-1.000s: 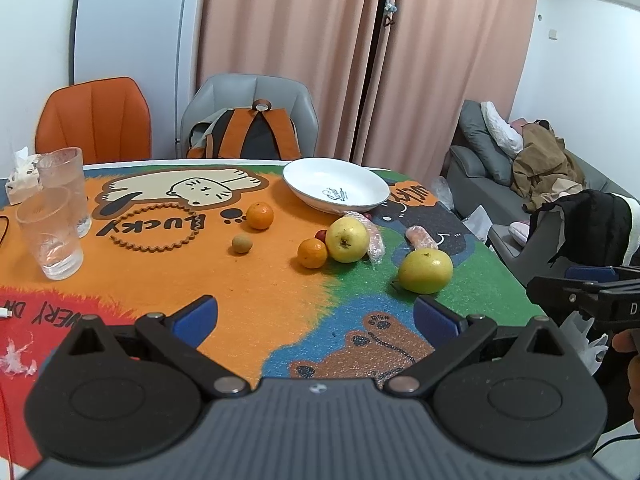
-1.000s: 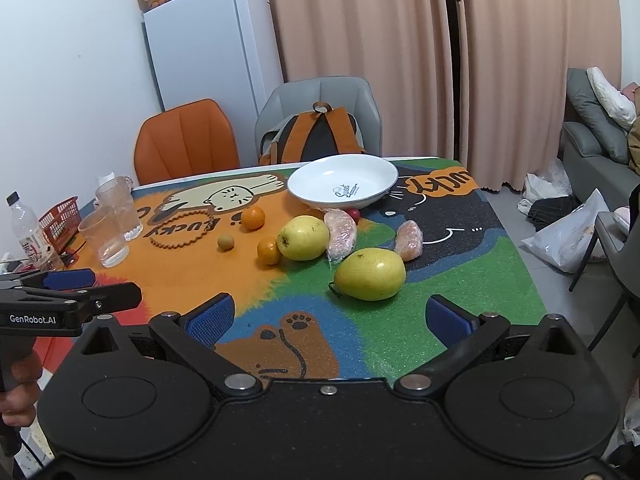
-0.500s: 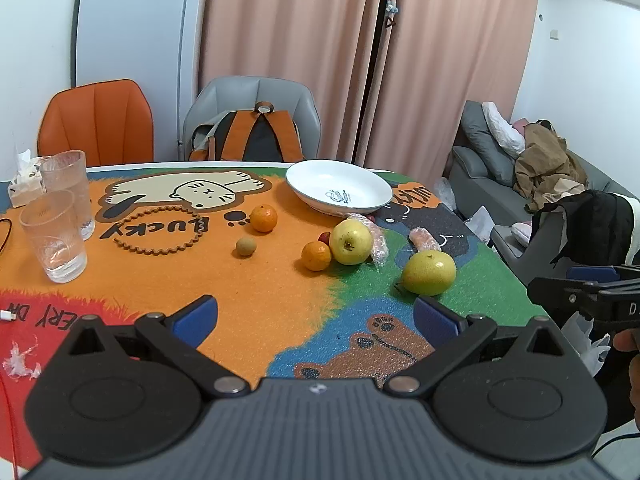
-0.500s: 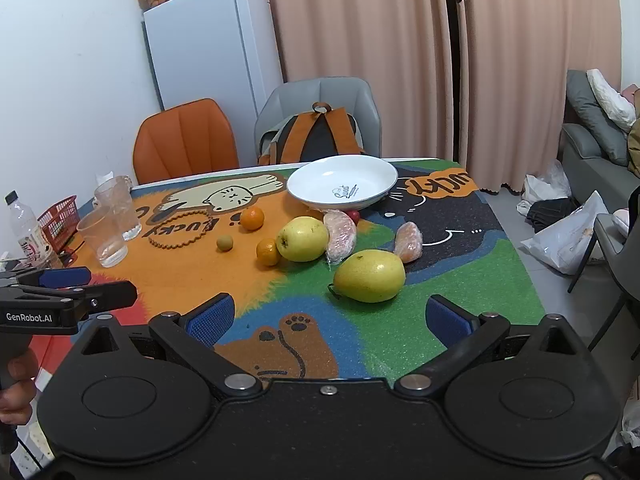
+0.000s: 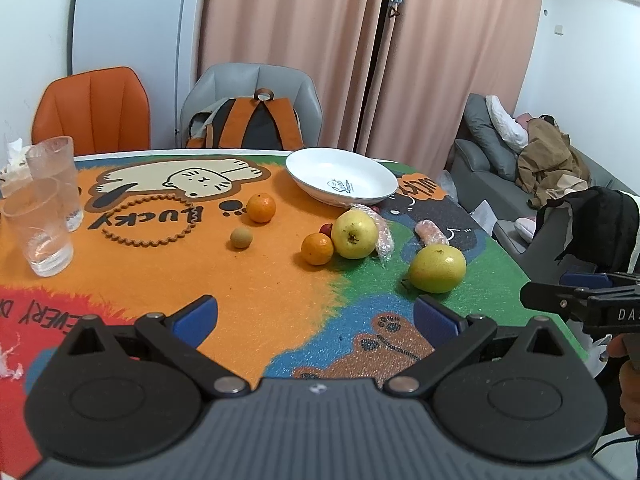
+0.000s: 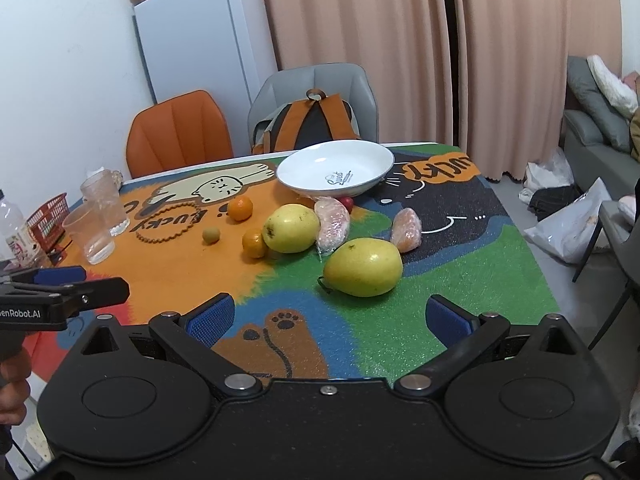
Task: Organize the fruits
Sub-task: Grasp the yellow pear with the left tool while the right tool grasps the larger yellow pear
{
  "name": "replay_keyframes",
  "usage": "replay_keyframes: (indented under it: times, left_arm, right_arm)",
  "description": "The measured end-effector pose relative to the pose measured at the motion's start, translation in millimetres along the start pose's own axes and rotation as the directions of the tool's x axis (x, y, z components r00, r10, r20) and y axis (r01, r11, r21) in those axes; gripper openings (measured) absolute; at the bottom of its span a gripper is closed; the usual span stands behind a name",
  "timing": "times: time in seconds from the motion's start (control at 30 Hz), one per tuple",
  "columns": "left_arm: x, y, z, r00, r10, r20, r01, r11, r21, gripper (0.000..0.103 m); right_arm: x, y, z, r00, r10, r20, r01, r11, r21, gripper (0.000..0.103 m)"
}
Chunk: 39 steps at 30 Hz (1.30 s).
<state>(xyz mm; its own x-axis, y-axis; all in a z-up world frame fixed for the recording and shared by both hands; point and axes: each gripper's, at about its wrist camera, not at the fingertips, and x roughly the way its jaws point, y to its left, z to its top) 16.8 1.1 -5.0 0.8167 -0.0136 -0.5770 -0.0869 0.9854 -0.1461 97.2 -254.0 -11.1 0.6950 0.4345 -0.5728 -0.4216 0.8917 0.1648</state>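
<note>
Left tongs (image 5: 316,316) and right tongs (image 6: 328,318) both gape wide, holding nothing.

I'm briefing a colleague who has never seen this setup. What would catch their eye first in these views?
Probably the loud cartoon tablecloth, orange, green and blue, covering the table. Next the loose fruit on it: a big yellow pear nearest, a yellow apple beside a small orange, with an empty white plate behind them. Both hand-held grippers, left and right, hang open, holding nothing.
</note>
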Motion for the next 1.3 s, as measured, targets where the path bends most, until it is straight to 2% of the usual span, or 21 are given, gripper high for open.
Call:
replay_keyframes:
  times: [0.13,0.6,0.73,0.8,1.0,1.3]
  left_arm:
    - [12.3,1.2,1.7,1.0,0.0,-0.003,0.0,1.0,-0.011,0.103]
    - [53.3,10.3,7.9,0.999,-0.032,0.006,0.033,0.998,-0.053,0.1]
    - [66.3,12.6,9.5,0.999,-0.033,0.0,0.033,0.998,-0.058,0.095]
    - [72.3,14.0,10.0,1.0,-0.03,-0.004,0.03,0.998,-0.061,0.093]
    - [89.7,17.4,13.2,0.999,-0.033,-0.02,0.031,0.997,-0.064,0.087]
    - [112.2,19.8,22.2,0.998,-0.041,-0.037,0.038,0.997,-0.067,0.087]
  right_arm:
    - [11.6,-7.9,0.2,1.0,-0.012,-0.011,0.012,1.0,0.013,0.103]
    - [50.2,-30.7,2.1,0.999,0.046,-0.005,-0.045,0.996,0.082,0.102]
    - [62.8,-32.8,1.1,0.998,0.053,-0.017,-0.051,0.995,0.085,0.102]
    - [70.0,-33.3,1.1,0.998,0.06,-0.025,-0.058,0.994,0.087,0.093]
    - [91.1,-36.8,2.4,0.994,0.095,-0.057,-0.087,0.989,0.119,0.077]
    - [113.0,-41.8,7.5,0.989,0.122,-0.086,-0.107,0.981,0.163,0.078]
